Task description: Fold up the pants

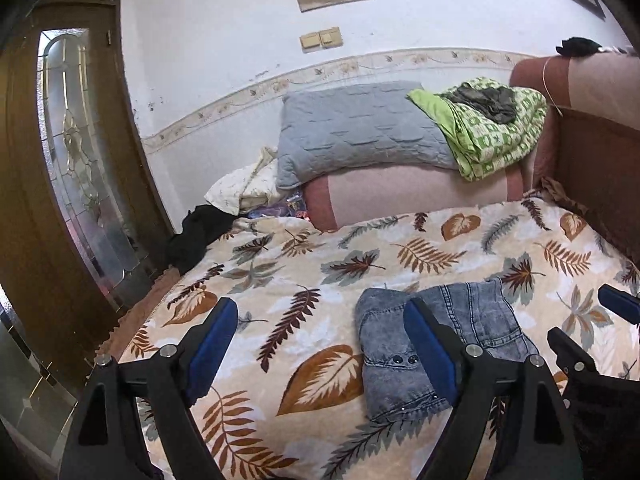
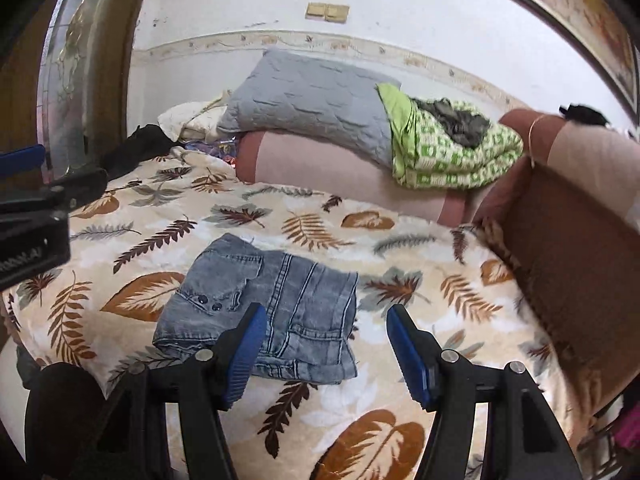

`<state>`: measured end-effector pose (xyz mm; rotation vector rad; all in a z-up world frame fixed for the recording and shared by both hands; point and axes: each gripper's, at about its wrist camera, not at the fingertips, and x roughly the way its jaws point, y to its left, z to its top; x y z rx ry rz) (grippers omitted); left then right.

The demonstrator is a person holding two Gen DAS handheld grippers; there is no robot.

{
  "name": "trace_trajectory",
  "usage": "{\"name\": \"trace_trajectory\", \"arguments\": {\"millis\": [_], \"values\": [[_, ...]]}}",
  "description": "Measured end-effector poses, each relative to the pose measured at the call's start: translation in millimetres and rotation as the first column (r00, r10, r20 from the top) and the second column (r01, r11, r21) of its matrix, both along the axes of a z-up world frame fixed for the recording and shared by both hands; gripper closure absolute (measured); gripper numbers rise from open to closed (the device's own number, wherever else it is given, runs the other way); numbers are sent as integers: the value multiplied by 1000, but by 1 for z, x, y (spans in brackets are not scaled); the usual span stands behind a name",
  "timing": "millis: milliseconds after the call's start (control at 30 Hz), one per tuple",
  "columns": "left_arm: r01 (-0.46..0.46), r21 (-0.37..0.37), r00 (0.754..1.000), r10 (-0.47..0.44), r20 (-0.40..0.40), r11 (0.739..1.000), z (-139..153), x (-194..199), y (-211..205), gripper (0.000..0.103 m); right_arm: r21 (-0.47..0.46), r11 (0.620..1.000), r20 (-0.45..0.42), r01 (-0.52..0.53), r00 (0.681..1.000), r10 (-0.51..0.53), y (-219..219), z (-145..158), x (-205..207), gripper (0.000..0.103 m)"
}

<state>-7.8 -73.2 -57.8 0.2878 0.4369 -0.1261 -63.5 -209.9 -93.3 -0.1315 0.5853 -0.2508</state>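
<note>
- left claw point(image 1: 320, 324) – black plastic arms, ribbed blue pads, spread wide apart, nothing between them
- pants point(image 2: 264, 308) – faded grey-blue denim folded into a chunky rectangle, lying flat on the fuzzy leaf-print blanket point(image 2: 400, 248) covering the bed
- right claw point(image 2: 326, 344) – same blue pads, apart and empty, hovering over the denim's near edge

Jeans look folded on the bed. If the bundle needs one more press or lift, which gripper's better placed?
Probably right: the right gripper is open just over the jeans; the left gripper is open beside them.
</note>
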Motion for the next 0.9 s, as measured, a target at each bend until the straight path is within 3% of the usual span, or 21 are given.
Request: {"name": "trace_trajectory", "arguments": {"millis": [333, 533, 900], "values": [[12, -19, 1000, -12, 6, 1000, 5, -8, 3, 16, 1, 1000, 16, 30, 999, -30, 3, 14, -4, 37], [17, -33, 1000, -17, 6, 999, 8, -13, 4, 9, 13, 999, 20, 49, 999, -50, 0, 19, -8, 37], [27, -55, 999, -26, 20, 998, 16, -21, 6, 9, 32, 997, 31, 72, 997, -73, -4, 29, -15, 36]]}}
